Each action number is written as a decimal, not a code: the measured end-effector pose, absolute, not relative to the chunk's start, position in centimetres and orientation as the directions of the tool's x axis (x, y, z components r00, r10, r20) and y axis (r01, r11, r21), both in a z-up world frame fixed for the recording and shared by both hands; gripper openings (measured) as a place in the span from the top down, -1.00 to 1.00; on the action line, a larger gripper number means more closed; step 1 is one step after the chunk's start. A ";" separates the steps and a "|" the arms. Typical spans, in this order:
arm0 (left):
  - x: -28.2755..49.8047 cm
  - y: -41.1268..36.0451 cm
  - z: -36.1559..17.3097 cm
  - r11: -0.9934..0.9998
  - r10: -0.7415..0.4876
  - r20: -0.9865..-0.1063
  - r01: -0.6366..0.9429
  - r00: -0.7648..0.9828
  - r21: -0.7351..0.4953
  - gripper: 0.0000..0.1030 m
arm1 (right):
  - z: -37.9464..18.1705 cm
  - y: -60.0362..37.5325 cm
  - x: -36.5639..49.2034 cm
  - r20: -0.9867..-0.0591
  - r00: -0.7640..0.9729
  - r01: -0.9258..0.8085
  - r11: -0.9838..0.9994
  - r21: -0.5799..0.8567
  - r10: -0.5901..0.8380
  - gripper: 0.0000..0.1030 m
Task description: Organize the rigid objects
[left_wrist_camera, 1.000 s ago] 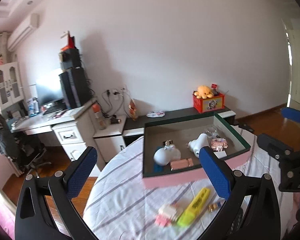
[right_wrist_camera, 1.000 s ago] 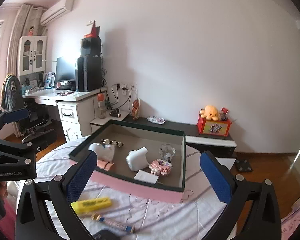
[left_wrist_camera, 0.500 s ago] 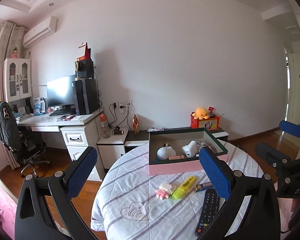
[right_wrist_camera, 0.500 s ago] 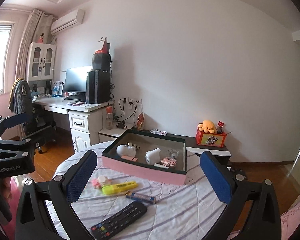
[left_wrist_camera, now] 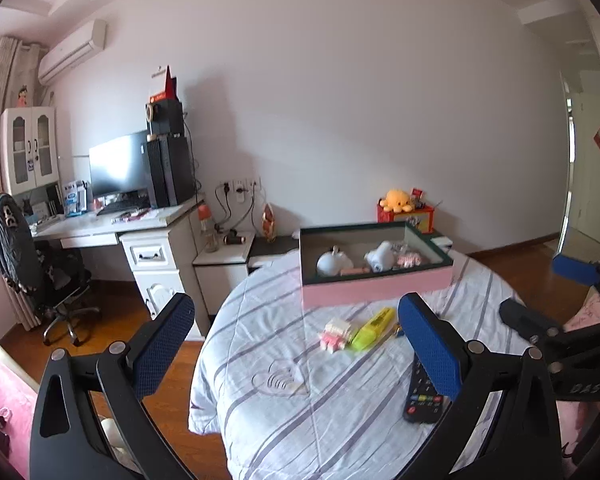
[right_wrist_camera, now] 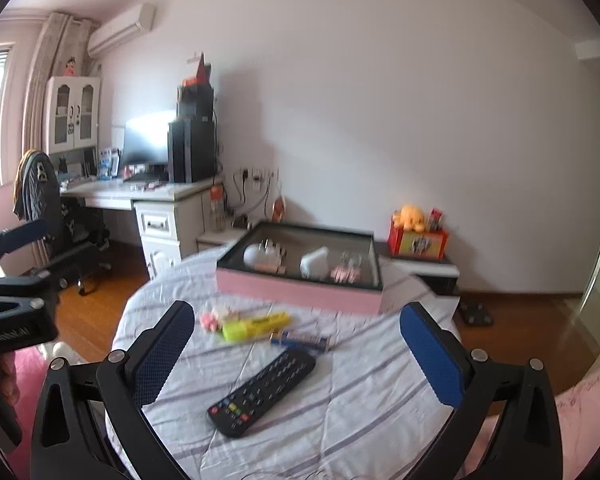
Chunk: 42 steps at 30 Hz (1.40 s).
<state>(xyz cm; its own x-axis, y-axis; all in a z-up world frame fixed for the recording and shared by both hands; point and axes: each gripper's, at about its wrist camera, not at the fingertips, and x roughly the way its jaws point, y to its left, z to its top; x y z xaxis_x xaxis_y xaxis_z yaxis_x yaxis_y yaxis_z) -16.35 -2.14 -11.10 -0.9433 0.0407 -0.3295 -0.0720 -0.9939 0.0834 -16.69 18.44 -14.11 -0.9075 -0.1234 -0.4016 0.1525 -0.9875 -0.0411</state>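
A pink box [left_wrist_camera: 376,288] [right_wrist_camera: 300,292] with a dark rim sits at the far side of the round table [left_wrist_camera: 300,400] [right_wrist_camera: 360,400] and holds several small items, two of them white. In front of it lie a pink-white block toy [left_wrist_camera: 334,333] [right_wrist_camera: 212,318], a yellow highlighter [left_wrist_camera: 372,322] [right_wrist_camera: 256,325], a blue tube [right_wrist_camera: 300,338] and a black remote [left_wrist_camera: 422,394] [right_wrist_camera: 262,392]. My left gripper [left_wrist_camera: 296,344] hangs open over the table's near left part. My right gripper [right_wrist_camera: 296,352] hangs open above the remote. Neither holds anything.
A white desk [left_wrist_camera: 140,224] with monitor and computer tower stands at the back left, an office chair [left_wrist_camera: 32,264] beside it. A low cabinet [right_wrist_camera: 420,264] by the wall carries a red box with an orange plush. Wooden floor surrounds the table.
Both grippers have pulled back and up from the box; the whole table with the remote has come into view. Both stay open and empty.
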 end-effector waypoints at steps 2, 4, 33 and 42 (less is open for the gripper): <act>-16.7 -2.5 -11.9 -0.993 0.027 -0.356 -0.065 -0.934 0.094 -1.00 | -16.0 17.8 -17.9 -0.453 -0.884 0.152 -0.988 -0.034 -0.121 -1.00; -17.3 -2.7 -12.7 -0.992 0.014 -0.381 -0.061 -0.925 0.110 -1.00 | -18.0 17.4 -19.3 -0.502 -0.858 0.142 -0.990 -0.024 -0.110 -1.00; -23.8 -0.6 -20.4 -0.981 0.104 -0.622 -0.181 -0.777 0.063 -1.00 | -26.8 22.1 -26.3 -0.699 -0.713 0.078 -0.997 0.003 -0.057 -1.00; -25.7 -0.3 -21.6 -0.983 0.090 -0.668 -0.173 -0.738 0.058 -1.00 | -27.0 21.0 -27.7 -0.702 -0.702 0.193 -0.981 -0.023 -0.121 0.09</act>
